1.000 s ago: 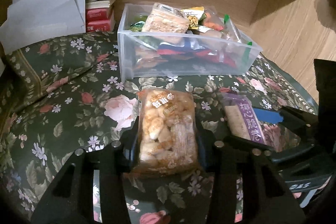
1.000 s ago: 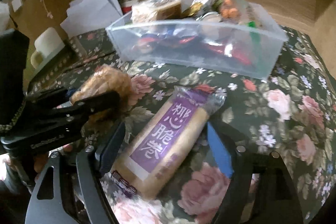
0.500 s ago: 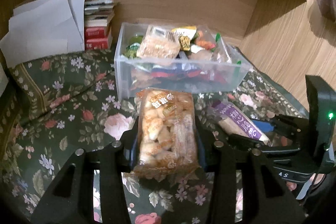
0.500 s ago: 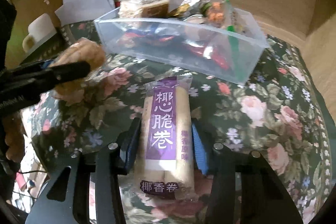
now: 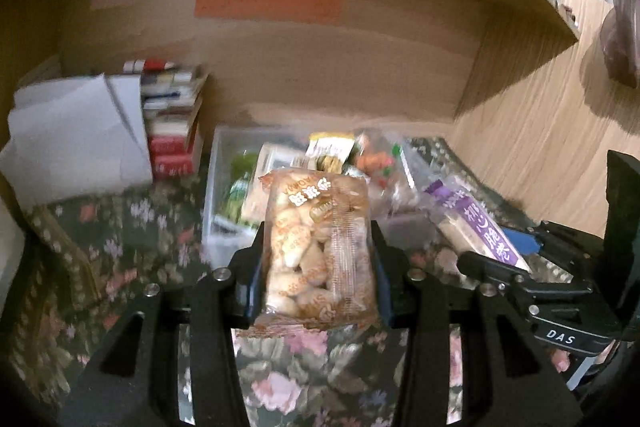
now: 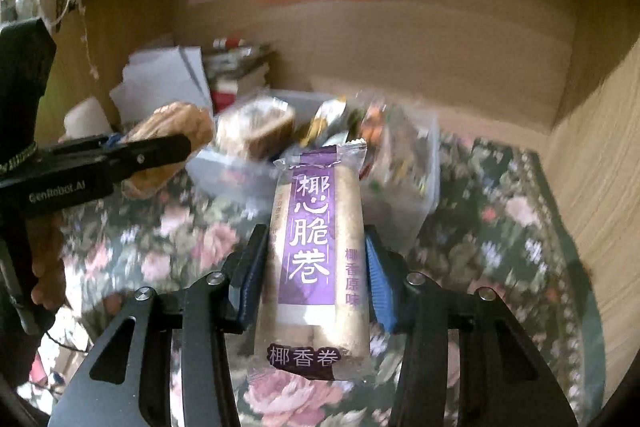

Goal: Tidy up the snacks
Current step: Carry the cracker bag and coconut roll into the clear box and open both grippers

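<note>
Two tools grip snacks: left tool (image 5: 318,263) an orange biscuit pack (image 5: 318,251), right tool (image 6: 316,271) a purple "椰心脆卷" roll (image 6: 314,259).

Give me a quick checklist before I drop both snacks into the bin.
1. Left gripper shut on the orange pack: ok.
2. Right gripper shut on the purple pack: ok.
3. Both packs lifted off the cloth: ok.
4. Bin ahead of both grippers: ok.
5. Free room in the bin, already piled above its rim: cannot tell.
6. Grippers apart, not touching: ok.
</note>
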Motion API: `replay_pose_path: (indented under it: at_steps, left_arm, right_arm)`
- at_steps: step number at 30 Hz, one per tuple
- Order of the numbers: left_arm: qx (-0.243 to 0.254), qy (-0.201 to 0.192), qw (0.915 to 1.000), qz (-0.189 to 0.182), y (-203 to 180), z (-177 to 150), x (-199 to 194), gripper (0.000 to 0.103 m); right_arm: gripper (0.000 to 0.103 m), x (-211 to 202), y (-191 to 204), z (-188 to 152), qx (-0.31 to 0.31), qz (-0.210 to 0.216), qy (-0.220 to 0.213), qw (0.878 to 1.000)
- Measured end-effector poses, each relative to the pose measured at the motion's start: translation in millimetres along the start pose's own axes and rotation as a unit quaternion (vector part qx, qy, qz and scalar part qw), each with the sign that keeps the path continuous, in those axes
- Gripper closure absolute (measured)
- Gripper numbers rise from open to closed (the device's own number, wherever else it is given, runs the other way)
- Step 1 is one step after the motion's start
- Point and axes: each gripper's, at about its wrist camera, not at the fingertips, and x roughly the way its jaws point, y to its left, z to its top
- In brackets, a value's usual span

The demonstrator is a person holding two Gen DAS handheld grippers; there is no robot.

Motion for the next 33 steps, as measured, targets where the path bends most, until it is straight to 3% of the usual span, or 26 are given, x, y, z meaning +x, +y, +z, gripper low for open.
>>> replay_pose_path:
  at_steps: [7, 16, 29, 33]
  left_arm:
    - [0.012, -0.024, 0.9996, 0.008, -10.8, 28.9, 10.3, 0.059]
    - [0.009, -0.004, 0.9999, -0.003, -11.3, 46.8, 50.0, 0.059]
    - [-0.007, 0.035, 0.9993, -0.007, -2.3, 58.7, 103.8, 0.059]
    - [-0.01, 0.028, 0.9995, -0.009, -2.4, 58.8, 102.9, 0.055]
  right_arm:
    - [0.06, 8.5, -17.9, 35.9, 0.015, -0.001, -0.032, 0.999]
    - [0.06, 36.3, -28.9, 70.3, 0.012, 0.001, -0.037, 0.999]
    - [0.06, 83.6, -43.4, 74.8, 0.01, 0.008, 0.005, 1.0]
    - [0.059, 80.5, -52.1, 74.1, 0.03, 0.012, 0.003, 0.999]
